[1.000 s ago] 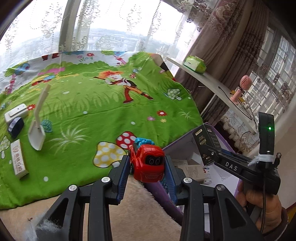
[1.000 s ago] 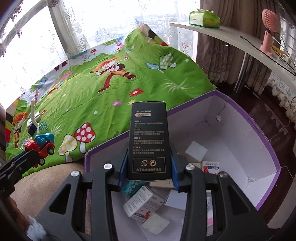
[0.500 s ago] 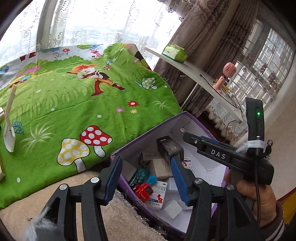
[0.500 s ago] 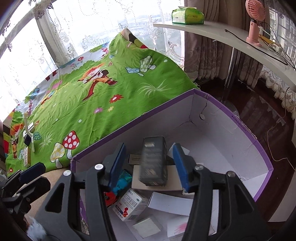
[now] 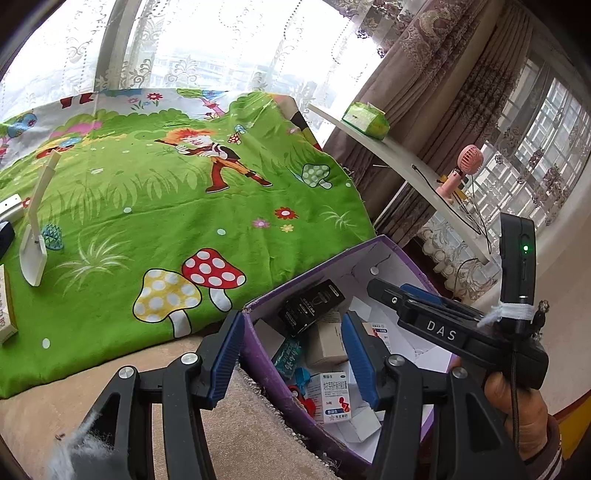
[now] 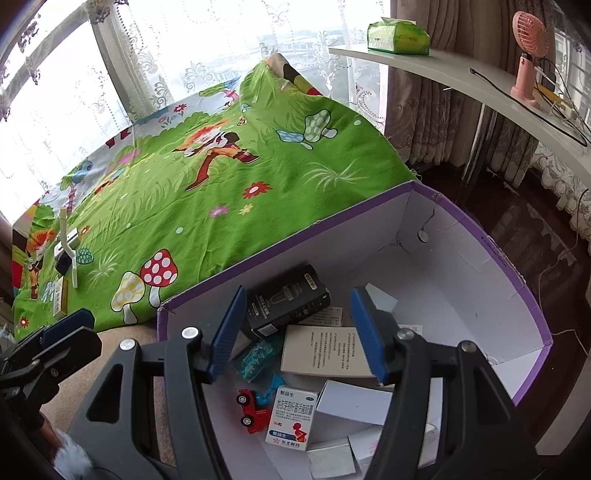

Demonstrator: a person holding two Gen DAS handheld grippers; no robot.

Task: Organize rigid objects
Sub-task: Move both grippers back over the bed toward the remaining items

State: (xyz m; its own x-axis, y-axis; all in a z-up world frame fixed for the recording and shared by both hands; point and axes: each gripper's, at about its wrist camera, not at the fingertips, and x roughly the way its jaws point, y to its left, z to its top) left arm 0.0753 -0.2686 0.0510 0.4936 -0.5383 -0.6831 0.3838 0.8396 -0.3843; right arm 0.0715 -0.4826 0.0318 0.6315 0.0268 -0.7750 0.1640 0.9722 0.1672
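A purple cardboard box (image 6: 480,236) with white inside stands beside the green cartoon bedspread (image 6: 207,184); it also shows in the left wrist view (image 5: 258,354). Inside lie a black carton (image 6: 286,306), a red toy car (image 6: 253,408), a white medicine box (image 6: 291,417) and several other small boxes. My right gripper (image 6: 297,332) is open and empty above the box. My left gripper (image 5: 293,358) is open and empty over the box's near corner. On the bedspread at left lie a white shovel-shaped piece (image 5: 35,229) and a few small boxes (image 5: 5,317).
A curved white shelf (image 6: 461,74) at the right carries a green tissue pack (image 6: 397,35), a pink fan (image 6: 526,55) and cables. Curtains and windows stand behind. A beige blanket (image 5: 110,373) lies at the near edge. The dark floor (image 6: 517,229) is beyond the box.
My left gripper opened and the red toy car dropped into the box. My right gripper opened and the black carton fell in and now lies on its side. Both grippers have pulled back slightly.
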